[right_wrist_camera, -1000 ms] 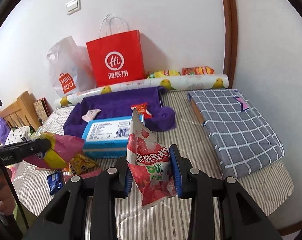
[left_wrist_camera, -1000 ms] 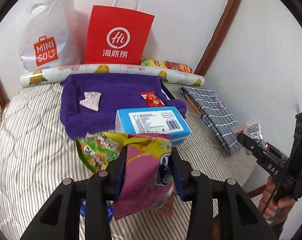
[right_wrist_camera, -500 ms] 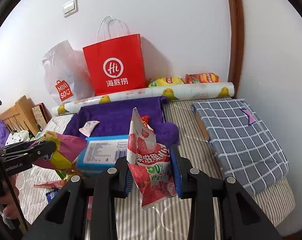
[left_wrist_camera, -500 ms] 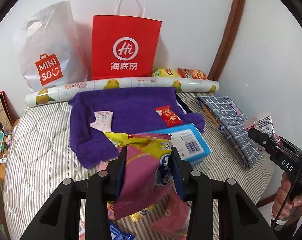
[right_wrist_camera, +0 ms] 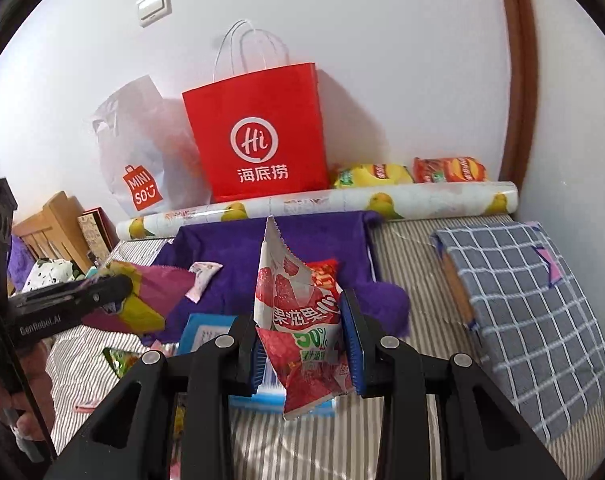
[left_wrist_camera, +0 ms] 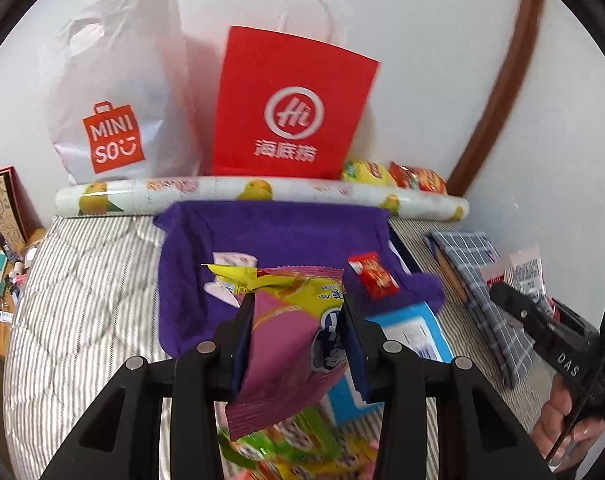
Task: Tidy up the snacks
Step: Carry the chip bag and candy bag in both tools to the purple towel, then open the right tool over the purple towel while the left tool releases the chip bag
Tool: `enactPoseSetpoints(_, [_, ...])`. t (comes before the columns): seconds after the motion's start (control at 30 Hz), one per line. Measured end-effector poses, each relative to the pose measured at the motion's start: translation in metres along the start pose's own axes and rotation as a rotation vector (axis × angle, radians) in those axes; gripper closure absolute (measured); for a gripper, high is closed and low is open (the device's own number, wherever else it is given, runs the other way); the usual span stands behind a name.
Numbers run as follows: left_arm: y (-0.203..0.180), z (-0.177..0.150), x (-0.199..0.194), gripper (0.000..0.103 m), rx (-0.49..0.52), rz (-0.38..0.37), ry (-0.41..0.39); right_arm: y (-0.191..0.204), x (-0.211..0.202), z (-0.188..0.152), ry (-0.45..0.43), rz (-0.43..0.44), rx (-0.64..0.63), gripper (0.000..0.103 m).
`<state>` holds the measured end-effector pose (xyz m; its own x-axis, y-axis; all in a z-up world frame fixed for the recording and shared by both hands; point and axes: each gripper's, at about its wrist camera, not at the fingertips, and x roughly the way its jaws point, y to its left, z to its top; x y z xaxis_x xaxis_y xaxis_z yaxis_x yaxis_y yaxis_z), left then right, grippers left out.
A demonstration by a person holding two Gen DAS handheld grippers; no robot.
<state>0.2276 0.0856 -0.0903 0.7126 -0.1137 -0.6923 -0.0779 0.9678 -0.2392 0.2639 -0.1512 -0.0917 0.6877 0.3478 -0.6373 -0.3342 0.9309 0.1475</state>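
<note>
Both grippers are loaded and held above the bed (left_wrist_camera: 82,288). The left gripper (left_wrist_camera: 298,344) is closed with its jaws pinched on a pink-and-yellow snack bag (left_wrist_camera: 286,340), crumpled, its crimped top edge standing up above the jaws. The right gripper (right_wrist_camera: 302,344) is likewise clamped on a red-and-white fruit-jelly pouch (right_wrist_camera: 298,312), printed with strawberries and "50%", held upright with its torn-looking top corner pointing up. Just below the left jaws a green-and-yellow snack packet (left_wrist_camera: 286,448) is seen, blurred, on the striped bedding. Beside it lies a blue box (left_wrist_camera: 418,340), partly on the purple towel (left_wrist_camera: 270,232). On the towel two small items are laid apart: a pale pink sachet (right_wrist_camera: 202,276) and a small red wrapper (left_wrist_camera: 372,276). A grey checked cloth bundle (right_wrist_camera: 530,296) is noted to the right. Further back, a fruit-print roll (left_wrist_camera: 262,192) runs across the bed, with a yellow chip bag (right_wrist_camera: 370,174) and a red chip bag (right_wrist_camera: 448,170) behind it. Against the wall stand a red paper bag (left_wrist_camera: 290,104) and a white Miniso bag (left_wrist_camera: 118,92). Judged progress: early to middle; two packs lifted, neither placed, several snacks loose. The destination cannot be told from these views.
</note>
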Motion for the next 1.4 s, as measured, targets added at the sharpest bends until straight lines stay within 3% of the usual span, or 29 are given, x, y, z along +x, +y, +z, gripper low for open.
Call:
enactPoseSetpoints(0.3, [0.019,0.026,0.031,0.065,-0.044,0.038,0.004,0.006,0.046,0.028,0.012,0.038,-0.013,0.070])
enactPoseSetpoints(0.6, [0.024,0.040,0.068,0.065,-0.075,0.029,0.040,0.016,0.101,0.041,0.063,0.067,-0.046,0.070])
enactPoseSetpoints(0.97, [0.030,0.036,0.108,0.065,-0.077,0.036,0.121,0.019,0.165,0.030,0.207,0.096,-0.053,0.070])
enactPoseSetpoints(1.4, [0.031,0.028,0.129,0.065,-0.076,0.012,0.191,0.018,0.183,0.021,0.289,0.079,-0.059,0.070])
